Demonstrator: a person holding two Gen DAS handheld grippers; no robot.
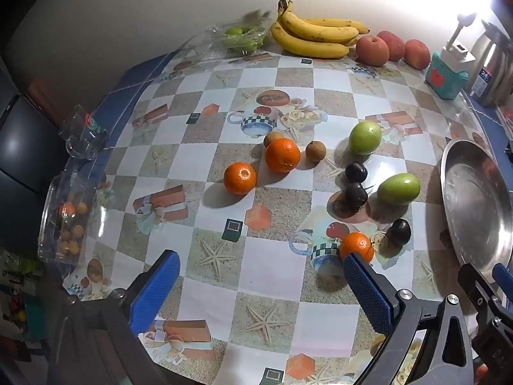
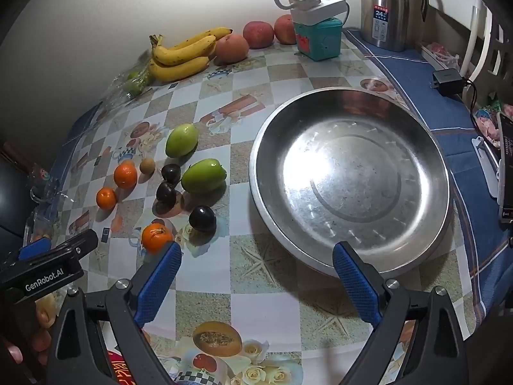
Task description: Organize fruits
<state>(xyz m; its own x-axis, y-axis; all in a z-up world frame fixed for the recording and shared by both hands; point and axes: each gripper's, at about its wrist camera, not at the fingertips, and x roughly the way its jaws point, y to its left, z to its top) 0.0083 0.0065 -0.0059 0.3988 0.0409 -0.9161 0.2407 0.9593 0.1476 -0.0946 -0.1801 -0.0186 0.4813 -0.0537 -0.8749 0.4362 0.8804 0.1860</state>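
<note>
Both grippers hover over the checkered, picture-printed oilcloth surface (image 2: pixel 256 308), angled steeply down. Left gripper (image 1: pixel 259 272): blue-padded fingers (image 1: pixel 154 292) spread fully apart, nothing btwn them. Right gripper (image 2: pixel 256 256): blue fingers (image 2: pixel 356 285) also wide apart, empty; right finger tip overlaps near rim of the large round stainless-steel basin (image 2: pixel 349 173), contact cannot be told. Loose fruit lies at approx. 9 o'clock from basin: three orange mandarins (image 2: pixel 125 175), two green mangoes (image 2: pixel 181 140), three dark purple plums (image 2: pixel 202 218), small brown round fruit (image 2: pixel 147 166). Nearest mandarin sits just beside right gripper's left finger tip. At 11–12 o'clock, along wall: yellow banana bunch (image 2: pixel 182 53), three red apples (image 2: pixel 231 48), teal box (image 2: pixel 319 40), steel thermos jug (image 2: pixel 384 9). Basin holds no fruit.
</note>
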